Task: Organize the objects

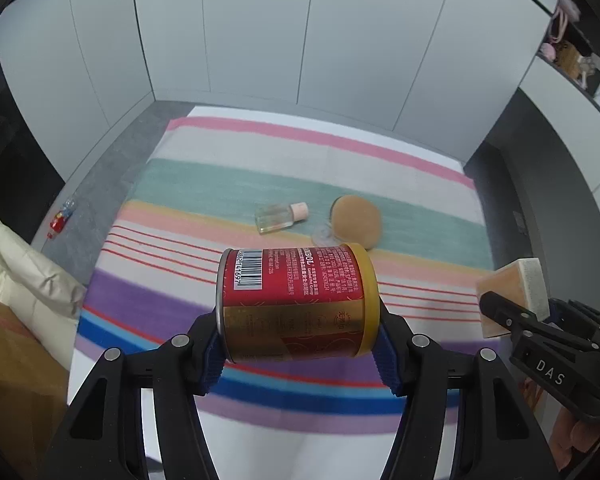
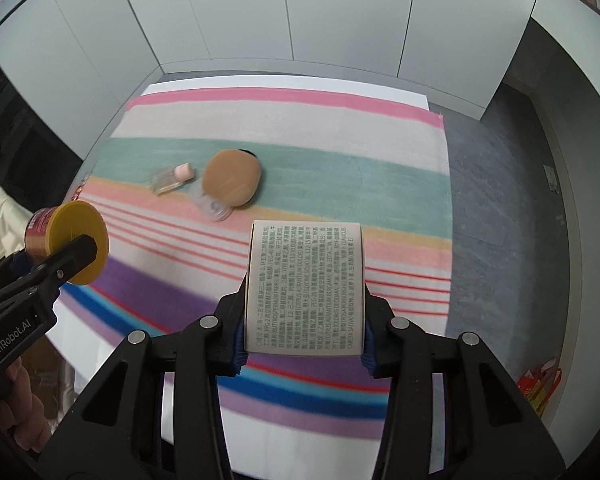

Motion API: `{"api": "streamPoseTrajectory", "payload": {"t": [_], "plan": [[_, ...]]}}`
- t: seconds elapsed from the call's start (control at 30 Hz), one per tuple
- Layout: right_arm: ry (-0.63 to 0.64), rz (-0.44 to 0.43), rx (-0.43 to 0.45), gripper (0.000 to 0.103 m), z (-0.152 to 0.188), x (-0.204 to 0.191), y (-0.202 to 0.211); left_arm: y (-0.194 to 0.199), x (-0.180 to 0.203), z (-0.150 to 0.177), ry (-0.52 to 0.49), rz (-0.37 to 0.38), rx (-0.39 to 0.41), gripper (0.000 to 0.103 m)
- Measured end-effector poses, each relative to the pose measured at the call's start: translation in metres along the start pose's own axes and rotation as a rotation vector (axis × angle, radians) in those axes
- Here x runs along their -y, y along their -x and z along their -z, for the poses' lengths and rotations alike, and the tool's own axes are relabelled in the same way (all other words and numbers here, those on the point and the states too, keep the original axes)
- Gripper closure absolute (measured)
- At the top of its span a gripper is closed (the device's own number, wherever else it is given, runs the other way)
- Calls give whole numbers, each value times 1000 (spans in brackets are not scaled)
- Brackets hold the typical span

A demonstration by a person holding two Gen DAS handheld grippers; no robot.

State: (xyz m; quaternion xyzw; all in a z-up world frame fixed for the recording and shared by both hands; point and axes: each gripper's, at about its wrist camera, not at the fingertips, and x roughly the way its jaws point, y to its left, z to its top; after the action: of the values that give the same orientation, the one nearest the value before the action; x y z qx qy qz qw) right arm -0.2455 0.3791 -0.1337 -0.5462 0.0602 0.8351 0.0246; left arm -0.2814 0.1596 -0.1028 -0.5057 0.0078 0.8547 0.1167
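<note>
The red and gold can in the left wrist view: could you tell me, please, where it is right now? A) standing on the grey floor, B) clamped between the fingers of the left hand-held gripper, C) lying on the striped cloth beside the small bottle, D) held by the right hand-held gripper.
B: the red and gold can sits sideways between the left hand-held gripper fingers, above the striped cloth; the right hand-held gripper holds a printed box.

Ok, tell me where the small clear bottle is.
The clear bottle lies on its side on the striped cloth's green band, just left of the round tan puff, beyond both grippers.
</note>
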Motion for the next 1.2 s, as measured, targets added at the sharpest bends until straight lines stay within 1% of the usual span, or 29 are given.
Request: {"api": "streamPoseTrajectory", "payload": {"t": [0.2,0.37,0.5,0.63,0.73,0.83,1.0,1.13,1.2], "plan": [[27,-10,26,59,20,-5,43,41,5,12,-4,19,28,41],[61,-25,57,59,40,-7,78,73,9,29,-26,35,57,41],[73,-35,70,59,52,-6,100,88,14,42,-40,38,75,41],[79,-53,101,59,55,-9,118,97,15,50,-38,38,94,41],[98,-64,113,59,56,-13,126,102,15,49,-43,44,108,41],[111,-80,119,59,58,-17,129,107,13,50,-63,21,135,41],[131,-88,124,59,57,-26,127,111,-3,53,-27,7,148,41],[140,-113,129,59,51,-35,123,112,-16,55,-9,-22,158,41],[142,-109,135,59,48,-39,122,116,-25,55,5,-32,162,41]]}}
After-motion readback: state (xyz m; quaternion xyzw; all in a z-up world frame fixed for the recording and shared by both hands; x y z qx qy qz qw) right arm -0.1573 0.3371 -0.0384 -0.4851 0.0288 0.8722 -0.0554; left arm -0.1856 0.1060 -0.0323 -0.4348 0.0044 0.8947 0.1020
